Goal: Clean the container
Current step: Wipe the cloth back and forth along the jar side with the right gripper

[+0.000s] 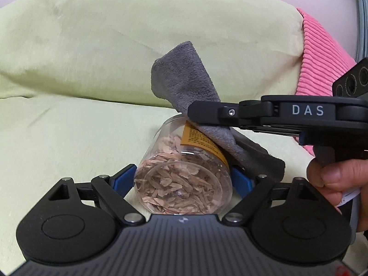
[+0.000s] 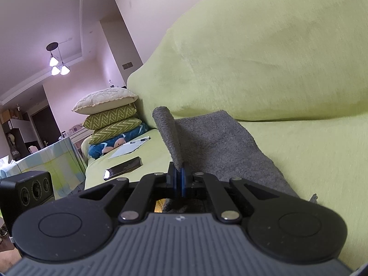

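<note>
A clear plastic jar (image 1: pixel 181 179) filled with brown flakes, with an orange label (image 1: pixel 202 141), lies on its side between the blue pads of my left gripper (image 1: pixel 182 178), which is shut on it. My right gripper (image 1: pixel 195 112) comes in from the right above the jar and is shut on a grey cloth (image 1: pixel 184 82). The cloth drapes over the jar's upper right side. In the right wrist view the right gripper (image 2: pixel 180 177) pinches the grey cloth (image 2: pixel 214 142), with a fold standing up from the pads; the jar's label shows just below them.
Everything sits on a sofa covered in light green fabric (image 1: pixel 69 126). A pink ribbed cushion (image 1: pixel 322 69) is at the right. Further along the seat lie a phone (image 2: pixel 123 168), a paper with a pen (image 2: pixel 128 148) and stacked pillows (image 2: pixel 110 119).
</note>
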{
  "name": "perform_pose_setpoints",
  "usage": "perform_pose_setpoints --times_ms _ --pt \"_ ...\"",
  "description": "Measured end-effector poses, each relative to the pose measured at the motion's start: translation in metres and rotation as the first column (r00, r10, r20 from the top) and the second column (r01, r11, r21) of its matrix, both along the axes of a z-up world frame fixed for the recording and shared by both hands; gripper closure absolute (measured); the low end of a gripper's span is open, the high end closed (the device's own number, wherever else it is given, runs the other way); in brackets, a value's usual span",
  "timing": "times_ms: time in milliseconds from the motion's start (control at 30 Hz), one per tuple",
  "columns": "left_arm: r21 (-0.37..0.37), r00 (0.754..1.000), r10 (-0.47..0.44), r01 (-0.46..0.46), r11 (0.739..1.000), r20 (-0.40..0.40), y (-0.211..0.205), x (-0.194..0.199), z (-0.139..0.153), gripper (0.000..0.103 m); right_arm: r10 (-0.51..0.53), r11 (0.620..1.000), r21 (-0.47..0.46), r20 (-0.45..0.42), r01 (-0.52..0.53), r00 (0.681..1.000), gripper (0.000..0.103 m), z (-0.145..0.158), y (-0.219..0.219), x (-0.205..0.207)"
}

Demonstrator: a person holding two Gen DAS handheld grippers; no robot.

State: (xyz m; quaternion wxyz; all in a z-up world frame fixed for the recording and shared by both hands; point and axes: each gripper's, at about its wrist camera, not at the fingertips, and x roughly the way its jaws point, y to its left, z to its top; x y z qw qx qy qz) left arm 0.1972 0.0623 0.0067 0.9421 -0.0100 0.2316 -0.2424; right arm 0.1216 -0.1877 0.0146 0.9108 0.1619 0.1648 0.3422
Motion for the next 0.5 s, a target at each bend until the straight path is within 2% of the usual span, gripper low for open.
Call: perform_pose_setpoints --times_ms 67,133,233,267,333,433,500 --pt "0.034 1.000 -0.005 0.004 0.999 0.019 -0.004 -0.002 0.001 0.017 -0.001 1.000 0.003 -0.004 0.001 1.000 0.102 0.000 -0.001 -0.001" --pt "0.116 0.997 -0.018 0.010 0.993 0.069 -0.012 -0.008 -0.002 0.017 0.012 1.000 -0.001 -0.002 -0.012 1.000 0.100 0.001 -0.002 -0.003" --pt "0.314 0.985 -0.056 0.001 0.950 0.165 -0.026 -0.026 -0.009 0.017 0.080 0.997 -0.007 0.010 -0.080 0.997 0.099 0.000 0.002 -0.010" --pt "0.354 0.981 -0.068 -0.001 0.935 0.181 -0.030 -0.028 -0.011 0.017 0.102 0.995 -0.015 0.014 -0.102 0.995 0.099 0.000 0.006 -0.013" --pt "0.388 0.979 -0.076 -0.004 0.922 0.190 -0.033 -0.031 -0.014 0.017 0.134 0.990 -0.034 0.024 -0.133 0.991 0.099 0.001 0.011 -0.019" --pt "0.377 0.980 -0.074 -0.001 0.926 0.184 -0.029 -0.031 -0.014 0.017 0.147 0.988 -0.052 0.035 -0.145 0.989 0.100 0.002 0.014 -0.021" --pt "0.375 0.980 -0.073 -0.001 0.927 0.184 -0.028 -0.032 -0.015 0.017 0.108 0.993 -0.062 0.044 -0.105 0.993 0.102 0.003 0.011 -0.018"
